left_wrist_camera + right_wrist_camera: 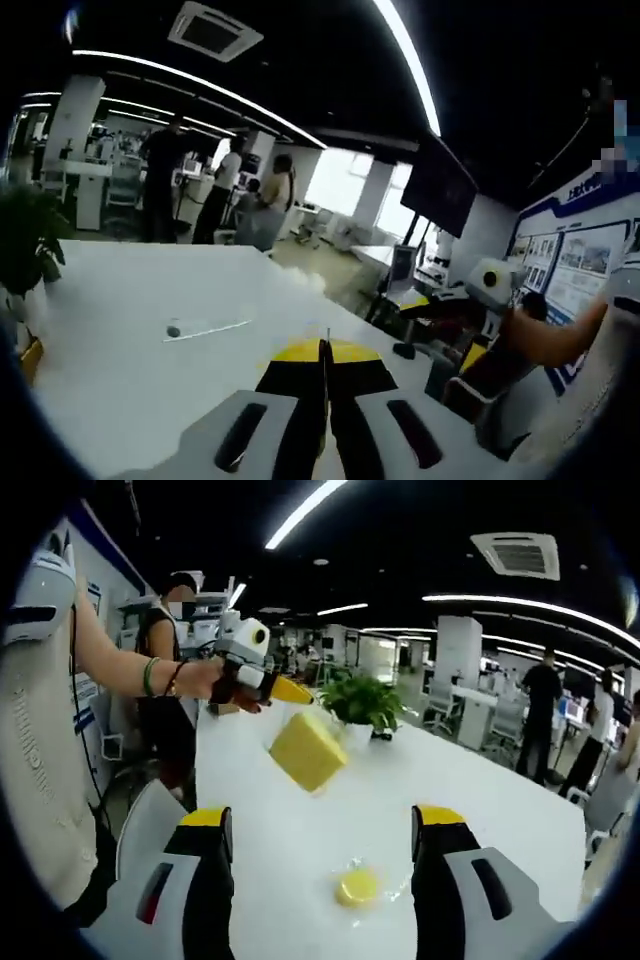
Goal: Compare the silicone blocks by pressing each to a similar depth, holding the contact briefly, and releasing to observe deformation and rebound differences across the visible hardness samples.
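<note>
Two grippers are in use. The left gripper [322,400] has its jaws together, clamping a yellow block [308,751] above the white table [500,810]. The right gripper [320,870] stands wide apart over a yellow disc [357,887].

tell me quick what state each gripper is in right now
Left gripper: shut on the yellow block, held up over the white table.
Right gripper: open, holding nothing.

Open white table [500,810]; obstacles: yellow block [308,750], small yellow disc [357,887], potted plant [362,702].
</note>
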`<control>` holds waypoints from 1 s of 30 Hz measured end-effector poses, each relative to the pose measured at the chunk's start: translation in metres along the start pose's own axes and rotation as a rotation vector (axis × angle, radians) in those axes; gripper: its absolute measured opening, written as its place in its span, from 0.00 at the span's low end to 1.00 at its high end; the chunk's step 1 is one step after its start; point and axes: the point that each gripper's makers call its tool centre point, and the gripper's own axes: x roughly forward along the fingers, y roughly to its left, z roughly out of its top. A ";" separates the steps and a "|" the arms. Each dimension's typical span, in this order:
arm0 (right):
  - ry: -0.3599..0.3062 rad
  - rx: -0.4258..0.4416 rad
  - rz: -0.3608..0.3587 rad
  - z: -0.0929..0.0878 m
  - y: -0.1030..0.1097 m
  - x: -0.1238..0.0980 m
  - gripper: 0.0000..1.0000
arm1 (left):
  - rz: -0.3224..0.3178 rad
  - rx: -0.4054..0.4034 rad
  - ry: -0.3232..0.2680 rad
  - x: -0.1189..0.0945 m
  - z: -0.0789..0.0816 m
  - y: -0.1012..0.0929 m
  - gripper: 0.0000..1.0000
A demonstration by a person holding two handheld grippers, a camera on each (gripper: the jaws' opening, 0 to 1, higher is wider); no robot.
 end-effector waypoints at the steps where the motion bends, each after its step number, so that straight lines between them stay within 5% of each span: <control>1: -0.007 -0.027 0.024 0.010 -0.002 0.005 0.68 | -0.009 0.025 0.009 -0.001 0.005 -0.003 0.00; 10: 0.047 -0.135 0.137 0.043 -0.007 0.036 0.69 | -0.084 0.167 0.053 -0.002 0.040 -0.039 0.00; 19: 0.083 -0.212 0.234 0.060 0.008 0.067 0.69 | -0.175 0.211 0.096 0.007 0.035 -0.068 0.00; 26: 0.177 -0.202 0.362 0.045 0.034 0.080 0.64 | -0.252 0.260 0.107 0.009 0.033 -0.087 0.00; 30: 0.171 -0.174 0.400 0.046 0.043 0.084 0.56 | -0.286 0.288 0.105 0.008 0.033 -0.095 0.00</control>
